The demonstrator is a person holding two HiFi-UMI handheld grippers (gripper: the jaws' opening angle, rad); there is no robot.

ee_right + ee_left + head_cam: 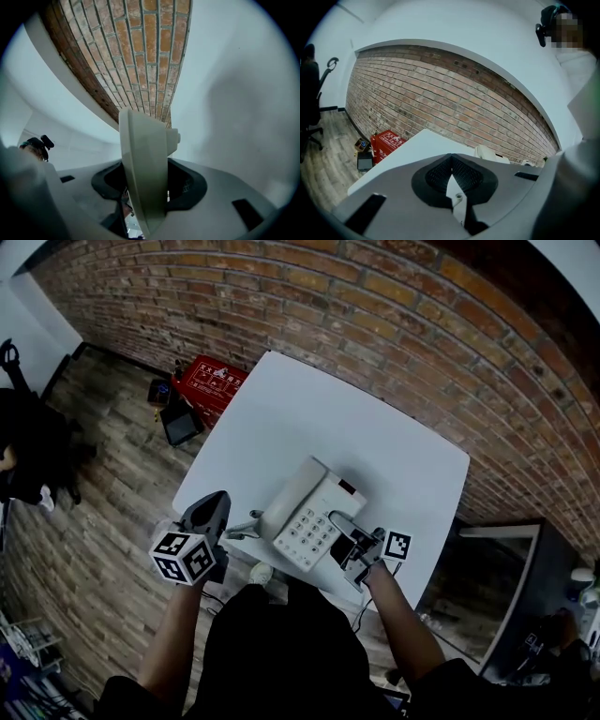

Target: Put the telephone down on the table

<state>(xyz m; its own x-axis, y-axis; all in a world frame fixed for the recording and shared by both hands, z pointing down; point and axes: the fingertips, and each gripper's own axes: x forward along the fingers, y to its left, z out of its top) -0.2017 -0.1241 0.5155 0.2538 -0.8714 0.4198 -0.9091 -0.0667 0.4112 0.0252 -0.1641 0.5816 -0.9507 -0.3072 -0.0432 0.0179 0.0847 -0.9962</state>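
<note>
The head view looks steeply down, with the table at frame centre. The left gripper view faces the brick wall across it; the right gripper view sits very near the telephone.

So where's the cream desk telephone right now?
In the head view the cream desk telephone is at the near edge of the white square table, its right side clamped in the right tool.

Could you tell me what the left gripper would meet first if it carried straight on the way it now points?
Probably the brick wall: the left gripper aims low over the white table, passing left of the telephone. Depth is unclear; it might graze the table first.
</note>
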